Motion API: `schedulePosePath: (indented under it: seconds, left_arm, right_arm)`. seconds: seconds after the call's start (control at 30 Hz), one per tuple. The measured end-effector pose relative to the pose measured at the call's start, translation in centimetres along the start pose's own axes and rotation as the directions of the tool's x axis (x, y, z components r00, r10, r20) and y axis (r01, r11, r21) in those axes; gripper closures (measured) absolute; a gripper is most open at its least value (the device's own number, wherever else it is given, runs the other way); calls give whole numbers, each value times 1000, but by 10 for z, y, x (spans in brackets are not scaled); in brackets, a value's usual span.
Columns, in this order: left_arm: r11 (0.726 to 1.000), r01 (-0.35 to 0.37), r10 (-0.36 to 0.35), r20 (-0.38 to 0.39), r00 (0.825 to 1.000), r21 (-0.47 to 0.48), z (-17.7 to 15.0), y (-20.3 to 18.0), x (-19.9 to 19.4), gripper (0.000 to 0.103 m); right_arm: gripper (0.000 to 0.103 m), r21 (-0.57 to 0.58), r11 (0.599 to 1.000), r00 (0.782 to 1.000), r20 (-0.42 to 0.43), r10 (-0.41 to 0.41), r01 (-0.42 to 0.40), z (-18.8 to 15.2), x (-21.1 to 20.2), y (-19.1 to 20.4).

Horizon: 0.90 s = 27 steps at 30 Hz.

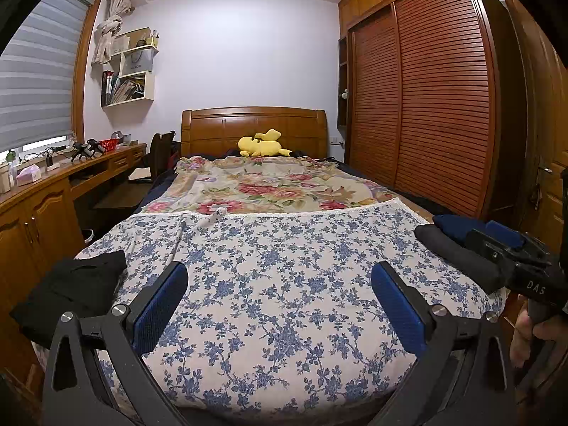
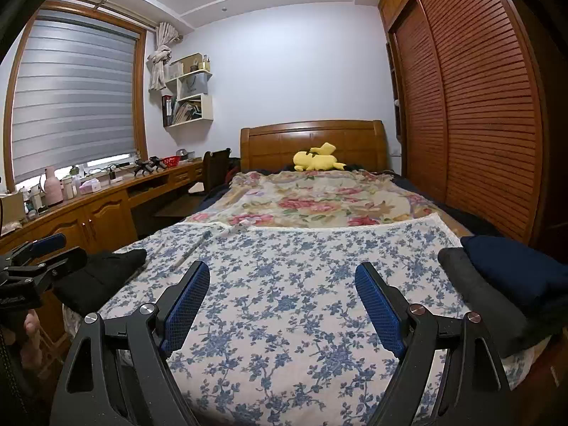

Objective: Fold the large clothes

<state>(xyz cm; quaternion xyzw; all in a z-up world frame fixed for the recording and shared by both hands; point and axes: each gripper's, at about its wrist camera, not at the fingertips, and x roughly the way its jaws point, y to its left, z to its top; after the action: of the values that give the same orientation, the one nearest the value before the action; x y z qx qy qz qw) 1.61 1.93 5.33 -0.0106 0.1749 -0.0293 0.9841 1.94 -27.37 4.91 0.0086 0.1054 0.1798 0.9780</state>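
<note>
Left wrist view: left gripper (image 1: pixel 280 305), right gripper (image 2: pixel 282 305), jaws apart, empty. Black garment (image 1: pixel 71 291) at 9 o'clock, unfolded; folded stack (image 2: pixel 504 284) at 3 o'clock, likely set aside.

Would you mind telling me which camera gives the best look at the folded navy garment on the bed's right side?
The right wrist view: the navy garment shows large and unobstructed, lying on top of a dark grey garment. In the left wrist view only a sliver of it shows, mostly hidden behind the right gripper.
</note>
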Motion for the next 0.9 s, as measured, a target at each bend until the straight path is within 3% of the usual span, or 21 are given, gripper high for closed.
schedulePosePath:
  seconds: [0.9]
  left_arm:
    - [1000,-2,2,2,1000,1,1,-2,-3,0]
  right_arm:
    - [18,3,1000,1000,1,5,-5,-1,0,0]
